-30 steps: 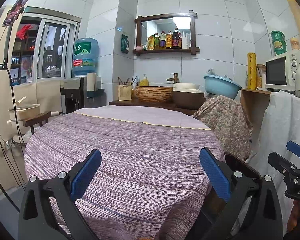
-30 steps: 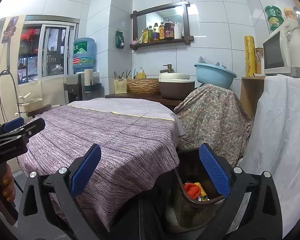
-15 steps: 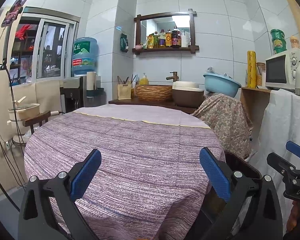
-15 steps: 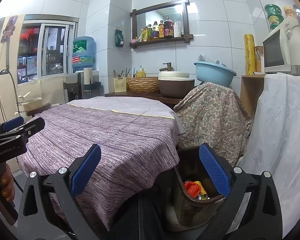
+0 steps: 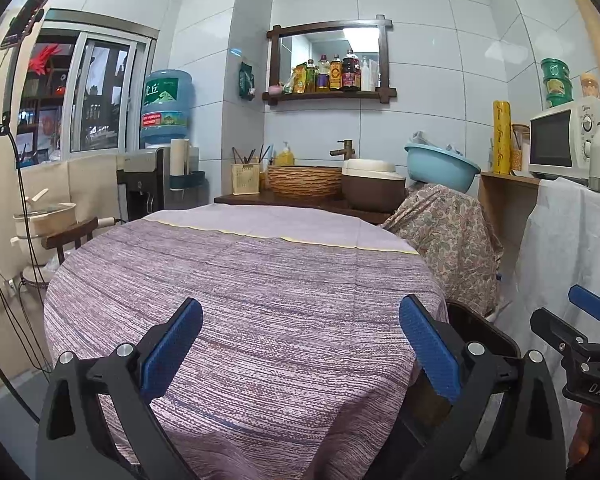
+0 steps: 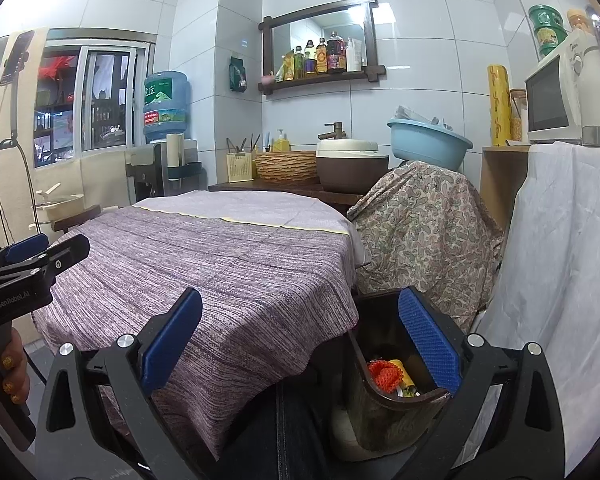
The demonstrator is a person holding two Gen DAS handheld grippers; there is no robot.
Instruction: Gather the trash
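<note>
The table, round and covered in a purple woven cloth, fills both views, and no loose litter shows on the part of it in sight. Over the last second almost nothing has shifted: both cameras look at the same spread of cloth from the same height, so I judge the collecting is finished or paused rather than under way.

Just beside the table's right edge, lower down, stands the dark trash bin. Inside it lie an orange net-like piece and something yellow touching it; what else sits beneath them is too shadowed to tell.

The left gripper hovers level over the near edge of the table, blue pads spread wide with nothing between them. The right gripper hangs at the same level further right, its jaws equally wide and empty, the right pad overlapping the bin's mouth in the picture. At the left margin of the right wrist view, a hand wraps the left gripper's handle.
</note>
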